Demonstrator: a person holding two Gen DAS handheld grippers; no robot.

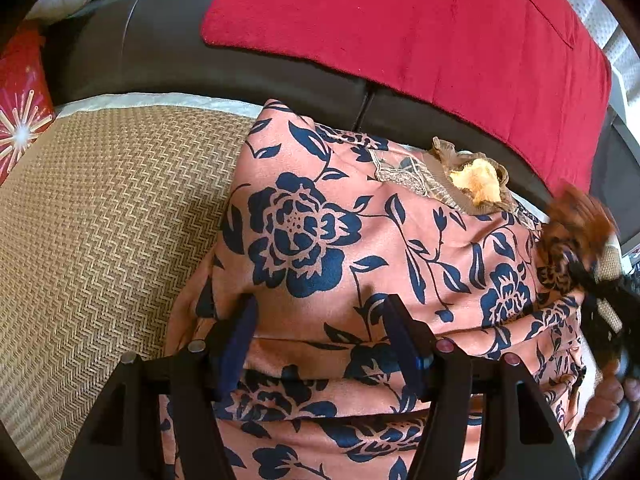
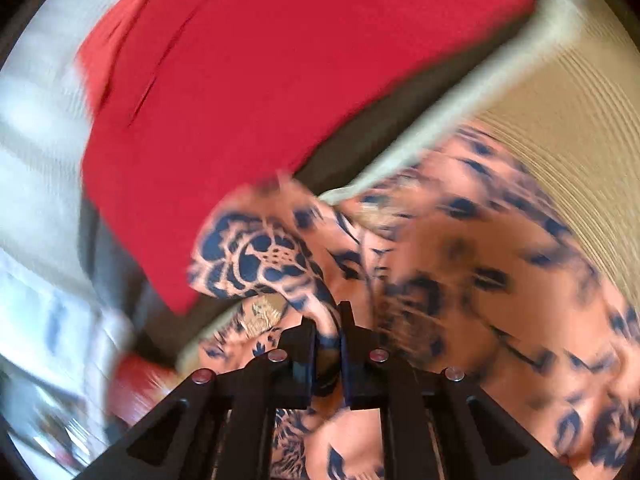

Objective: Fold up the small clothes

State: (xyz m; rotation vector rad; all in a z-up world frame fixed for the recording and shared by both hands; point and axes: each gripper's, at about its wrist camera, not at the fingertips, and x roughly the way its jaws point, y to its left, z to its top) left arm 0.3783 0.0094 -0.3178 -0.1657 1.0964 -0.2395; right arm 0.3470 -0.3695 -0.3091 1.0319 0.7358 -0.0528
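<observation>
Clearly, one floral garment (image 1: 360, 240): right tool (image 2: 328, 336) pinches it, left tool (image 1: 320, 340) gapes.

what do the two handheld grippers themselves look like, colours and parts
Both look alike. The left gripper has a black angular frame with triangular cut-outs, two black fingers lined with dark blue pads, and round metal screw heads across the knuckles. The right gripper shows the same black frame, blue-lined fingers and silver screw heads. No cables or markings show.
</observation>
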